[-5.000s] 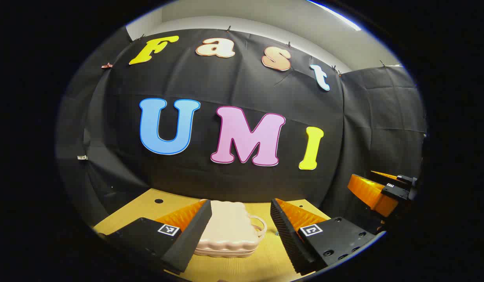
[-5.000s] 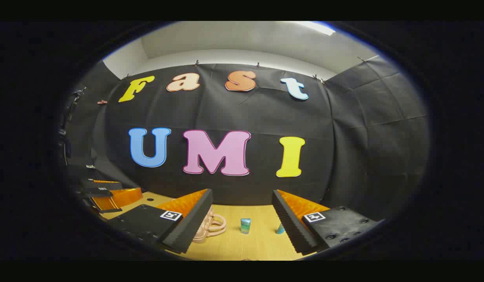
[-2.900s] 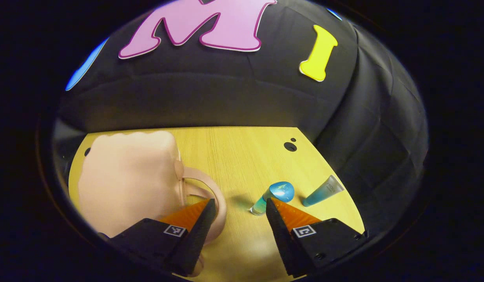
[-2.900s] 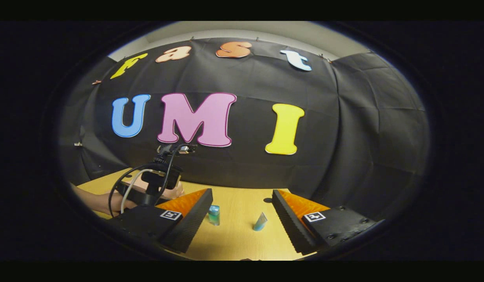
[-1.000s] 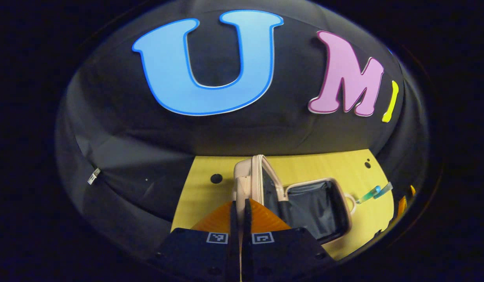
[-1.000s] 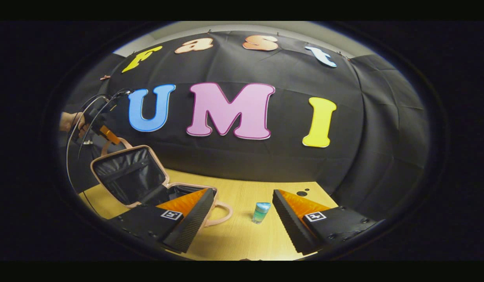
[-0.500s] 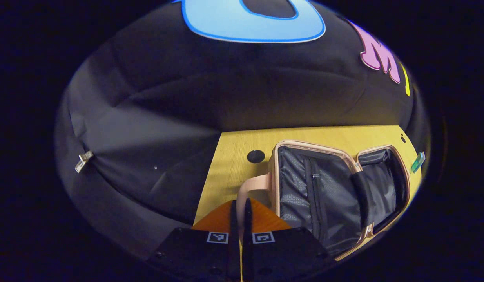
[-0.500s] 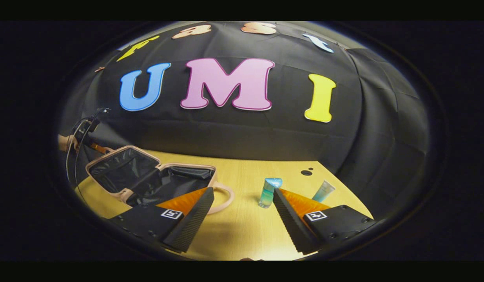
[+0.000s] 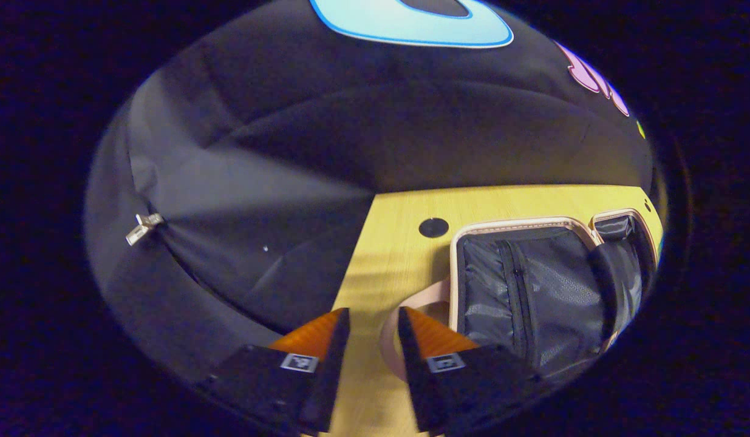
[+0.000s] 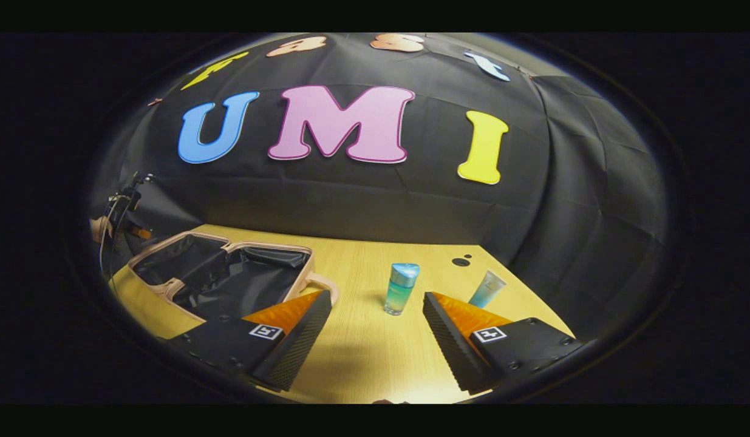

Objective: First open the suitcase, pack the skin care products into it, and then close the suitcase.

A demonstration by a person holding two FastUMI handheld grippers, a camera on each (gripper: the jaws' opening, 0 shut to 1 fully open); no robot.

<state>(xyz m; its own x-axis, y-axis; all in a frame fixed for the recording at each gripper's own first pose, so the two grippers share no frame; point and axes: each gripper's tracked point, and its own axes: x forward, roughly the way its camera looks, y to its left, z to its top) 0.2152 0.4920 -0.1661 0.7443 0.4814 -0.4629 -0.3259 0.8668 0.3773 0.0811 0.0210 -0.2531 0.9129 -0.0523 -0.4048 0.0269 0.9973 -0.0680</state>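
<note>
Left hand-held gripper [image 9: 369, 325] sits low over the desk [image 9: 399, 206] with its fingers a narrow gap apart and nothing between them; the pink carry handle [image 9: 405, 309] of the suitcase [image 9: 520, 291] curves just beside its right finger. That suitcase lies spread flat — both dark-lined halves face up, ready to take things in. Right hand-held gripper [image 10: 377, 315] is spread wide and empty, aimed between the open suitcase [image 10: 223, 273] and the two skin care products. A blue-capped bottle [image 10: 401, 288] stands upright ahead of it, and a pale tube [image 10: 487, 289] stands near the right finger — both are on bare desk, well apart from the case, so packing looks not yet begun. Labels on bottle and tube are too small to read.
</note>
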